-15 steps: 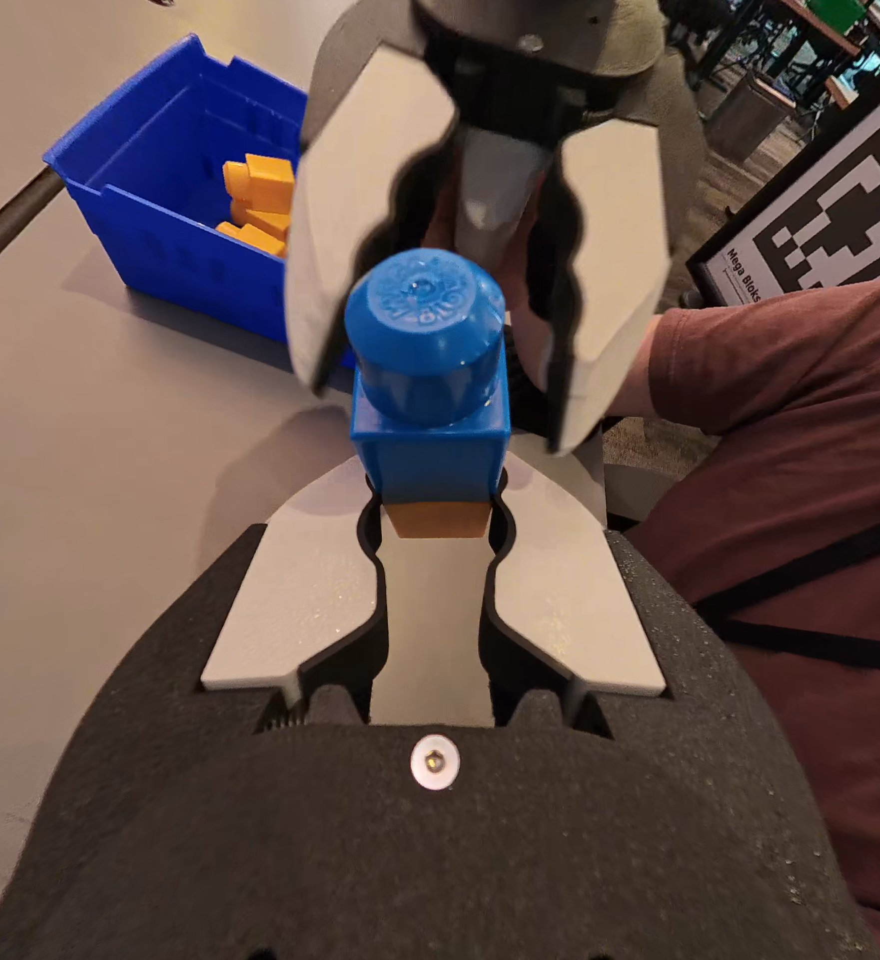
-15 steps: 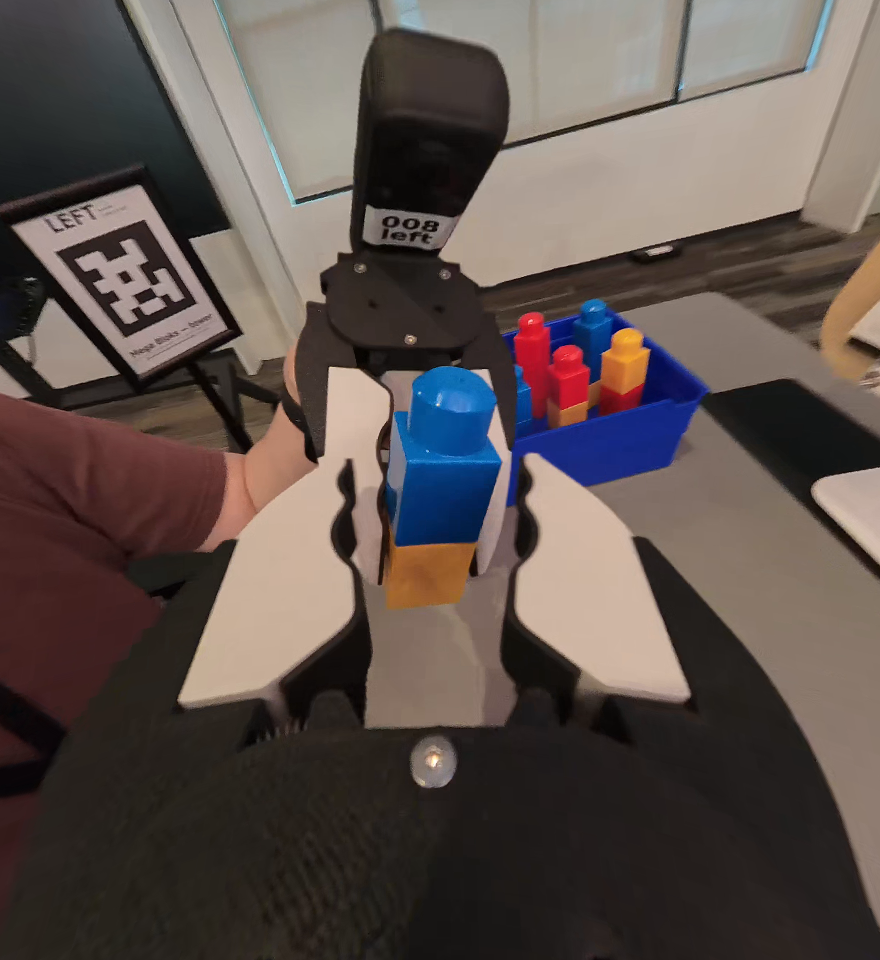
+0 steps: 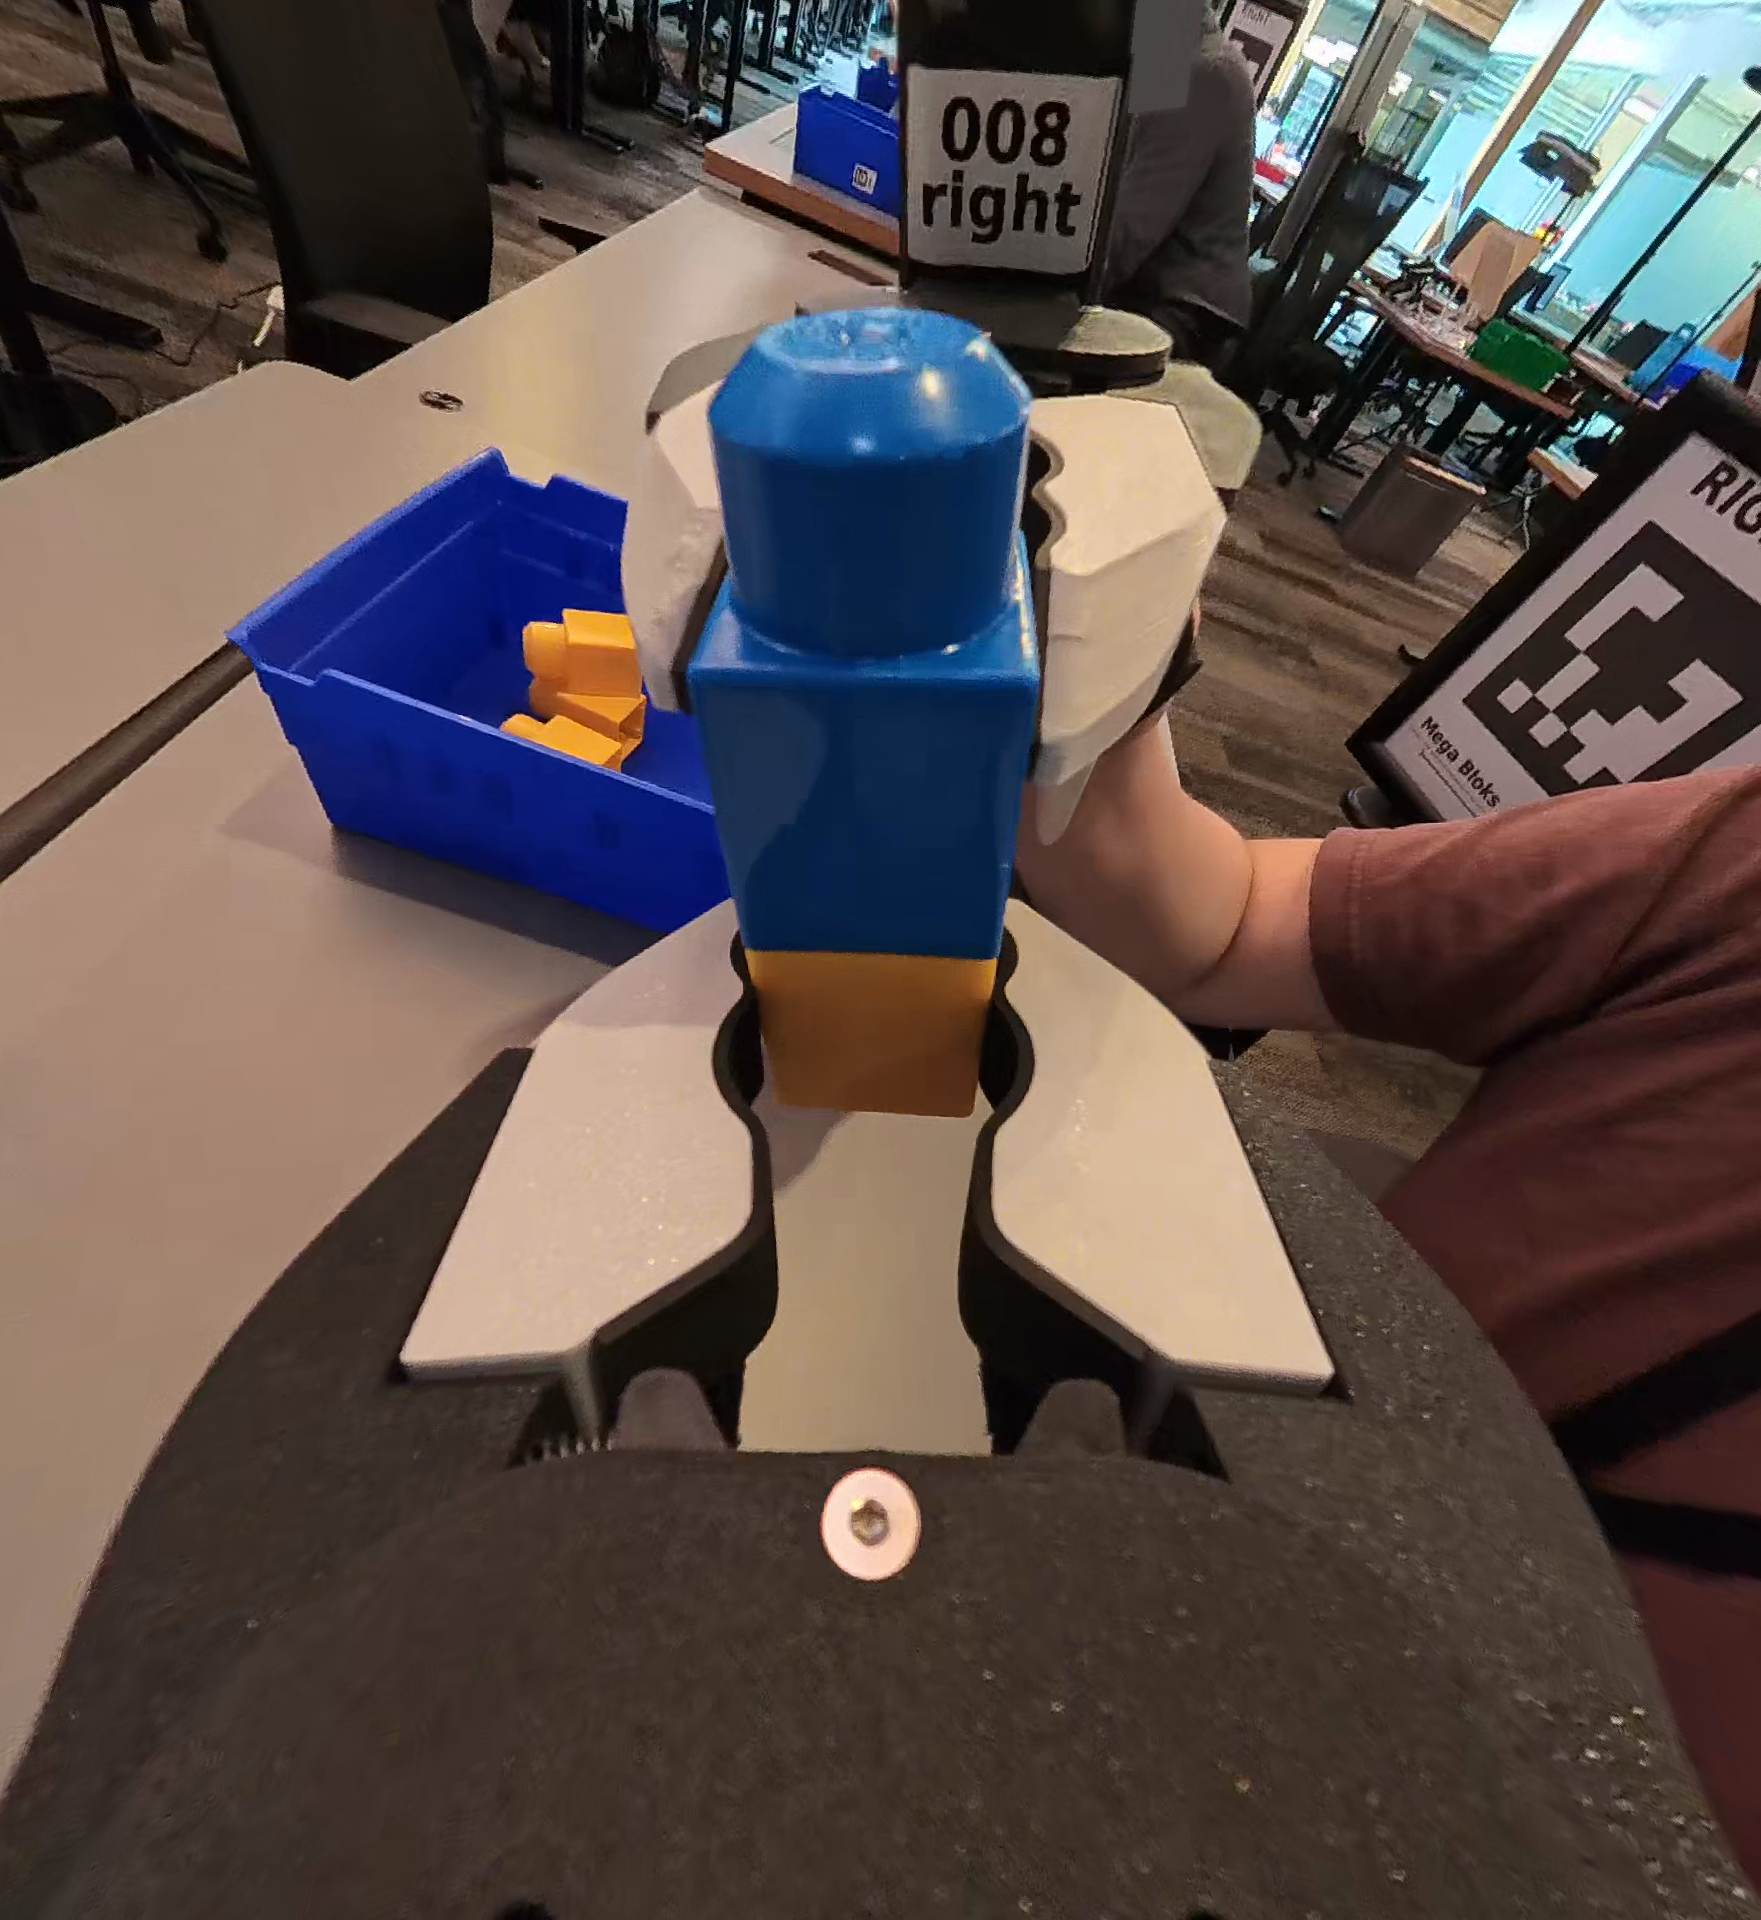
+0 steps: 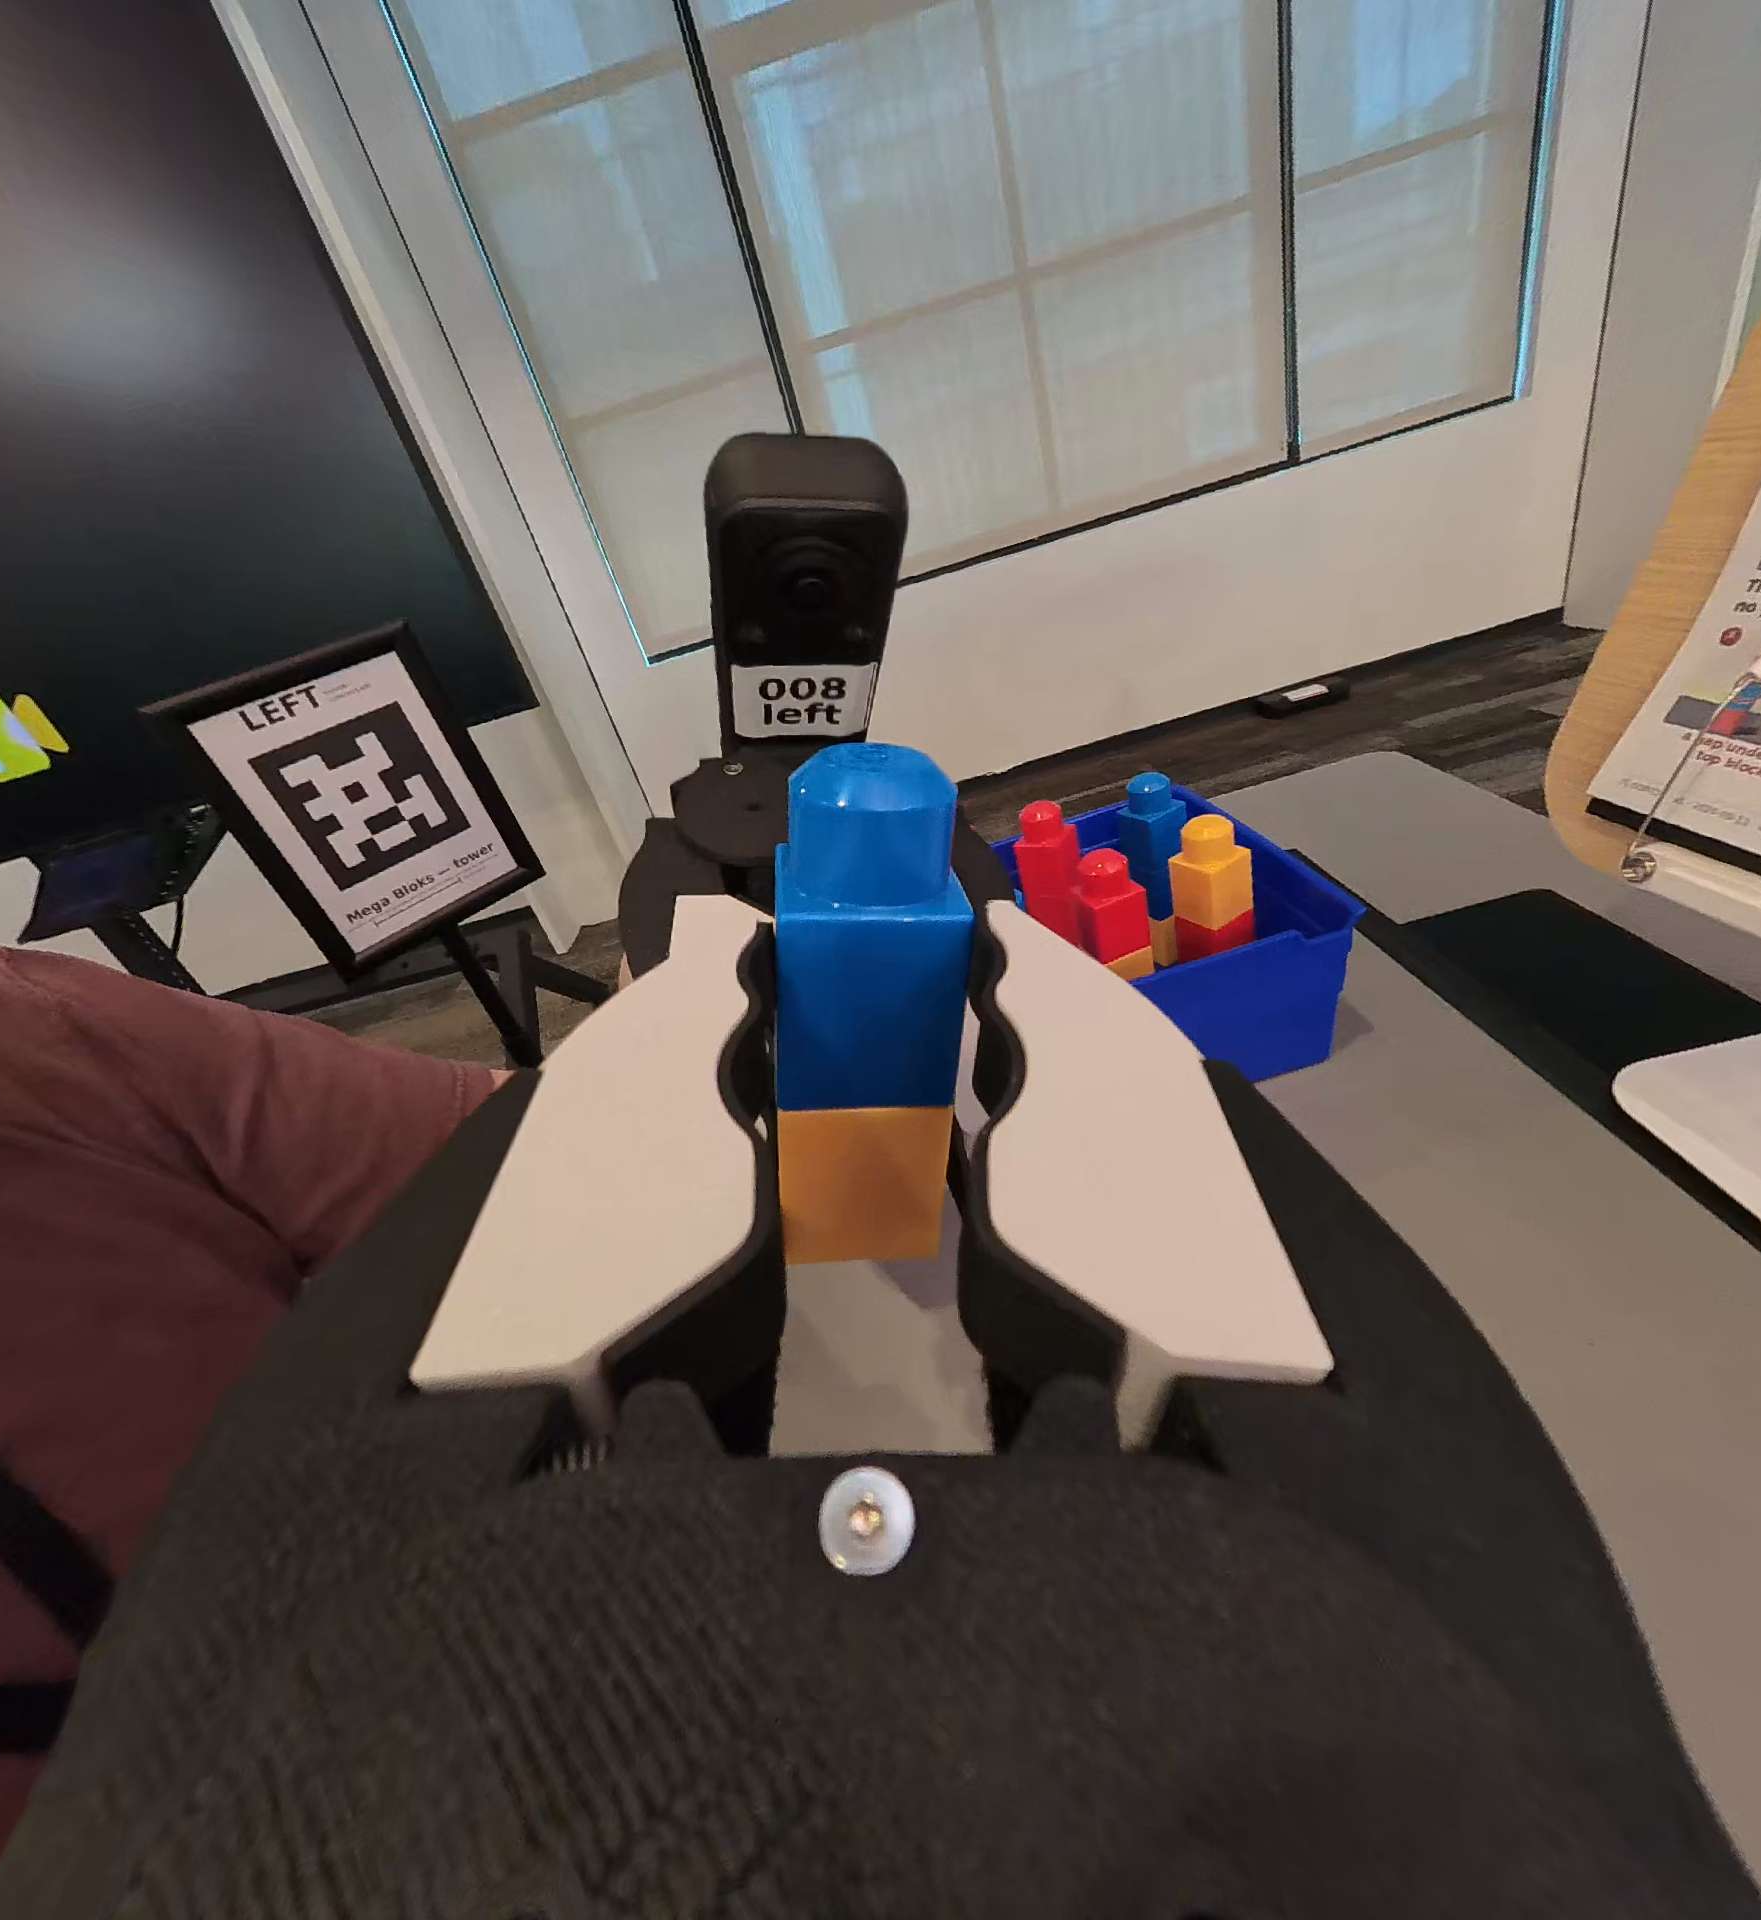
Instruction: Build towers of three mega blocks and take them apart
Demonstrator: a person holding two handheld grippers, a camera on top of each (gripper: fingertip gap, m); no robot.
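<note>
So I've got a two-block stack up in the air over the grey table [image 3: 128,1039] right now, blue block [image 3: 865,790] on top with its big round stud up, orange block [image 3: 871,1029] plugged in underneath. Both grippers are on it at once.

My left gripper [image 3: 868,1023] has its white fingers [image 3: 647,1122] closed in on the orange block, one on each side, pads pressed against it low on the stack. The right gripper [image 4: 871,997] faces it from the opposite side, and its fingers [image 4: 637,1112] are clamped on the blue block, squeezing both flanks (you can see that gripper from the left camera too, wrapped around the blue block's upper half just under the stud). So one block per gripper, stack upright between them.

Off to one side in the left view there's a blue bin [image 3: 460,758] on the table with a few loose orange blocks [image 3: 585,686] lying in it. The right view shows a second blue bin [image 4: 1260,997] further back, and that one holds finished towers [image 4: 1136,883] standing up, a mix of red, blue and orange pieces.

Framed marker boards [image 4: 356,790] stand off the table on either side, and my maroon sleeve [image 3: 1582,935] fills the edge of both shots.
</note>
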